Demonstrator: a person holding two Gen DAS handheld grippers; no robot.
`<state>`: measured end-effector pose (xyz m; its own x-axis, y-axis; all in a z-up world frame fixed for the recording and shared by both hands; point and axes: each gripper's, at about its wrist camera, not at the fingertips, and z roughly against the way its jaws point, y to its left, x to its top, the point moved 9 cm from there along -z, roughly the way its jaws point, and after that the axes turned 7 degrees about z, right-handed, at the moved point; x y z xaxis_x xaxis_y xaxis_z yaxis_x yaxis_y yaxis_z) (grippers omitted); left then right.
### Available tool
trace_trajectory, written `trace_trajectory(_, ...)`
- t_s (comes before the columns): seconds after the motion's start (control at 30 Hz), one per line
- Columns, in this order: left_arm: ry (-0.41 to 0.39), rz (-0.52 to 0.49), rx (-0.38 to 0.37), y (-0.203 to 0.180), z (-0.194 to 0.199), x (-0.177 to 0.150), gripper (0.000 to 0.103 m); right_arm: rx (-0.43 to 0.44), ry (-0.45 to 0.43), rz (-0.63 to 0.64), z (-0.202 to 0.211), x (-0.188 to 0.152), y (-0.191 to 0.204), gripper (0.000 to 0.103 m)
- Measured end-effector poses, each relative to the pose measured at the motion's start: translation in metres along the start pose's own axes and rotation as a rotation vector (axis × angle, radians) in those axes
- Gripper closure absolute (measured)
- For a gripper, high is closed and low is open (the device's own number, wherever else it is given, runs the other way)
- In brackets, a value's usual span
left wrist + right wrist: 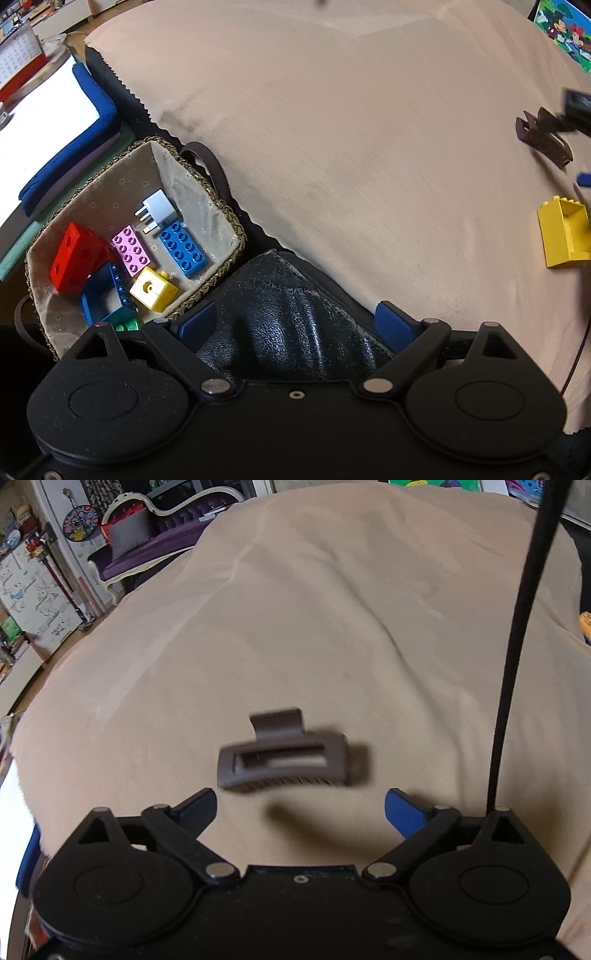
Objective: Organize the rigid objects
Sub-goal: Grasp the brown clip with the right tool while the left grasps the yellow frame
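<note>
A woven basket [229, 258] at the left holds a red brick [75, 256], a pink brick [131, 250], a blue brick [183, 249], a yellow cube [153, 288], a blue frame piece [107, 295] and a white plug [159, 212]. My left gripper [295, 325] is open and empty over dark leather beside the basket. A brown hair clip [282, 755] lies on the beige cloth [332, 627] just ahead of my open right gripper [301, 808]. It also shows in the left wrist view [543, 138], with a yellow brick [565, 230] near it.
A black cable [517, 646] hangs at the right of the right wrist view. A blue-edged white board [55, 122] and a calendar [18, 62] lie left of the basket. A purple sofa [147, 542] and shelves stand far behind the cloth.
</note>
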<state>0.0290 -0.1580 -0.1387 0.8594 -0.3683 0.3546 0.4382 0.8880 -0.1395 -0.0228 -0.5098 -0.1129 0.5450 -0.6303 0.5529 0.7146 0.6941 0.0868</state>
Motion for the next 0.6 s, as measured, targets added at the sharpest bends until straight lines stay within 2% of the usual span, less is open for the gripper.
trace_trajectory(0.13,0.006,-0.003,0.002,0.000,-0.001,-0.001,0.014,-0.001,0.027,-0.014,-0.018,0.007,0.012,0.002)
trace_trajectory(0.2,0.006,-0.006,0.006,0.000,-0.001,0.000,0.014,-0.036,0.028,0.004,-0.024,0.008,0.015,0.002)
trace_trajectory(0.27,0.000,-0.016,0.011,-0.001,0.000,0.000,0.014,-0.074,0.012,0.018,-0.025,0.010,0.017,0.016)
trace_trajectory(0.33,-0.006,-0.030,0.016,-0.004,0.002,0.000,0.014,-0.071,0.002,0.012,-0.021,0.011,0.013,0.016)
trace_trajectory(0.43,-0.007,-0.052,0.001,-0.015,0.005,0.002,0.014,-0.049,0.005,-0.003,-0.011,0.007,0.003,0.016)
trace_trajectory(0.6,-0.003,-0.079,-0.048,-0.052,0.010,0.009,0.014,-0.090,-0.018,-0.005,0.018,-0.010,-0.035,0.016)
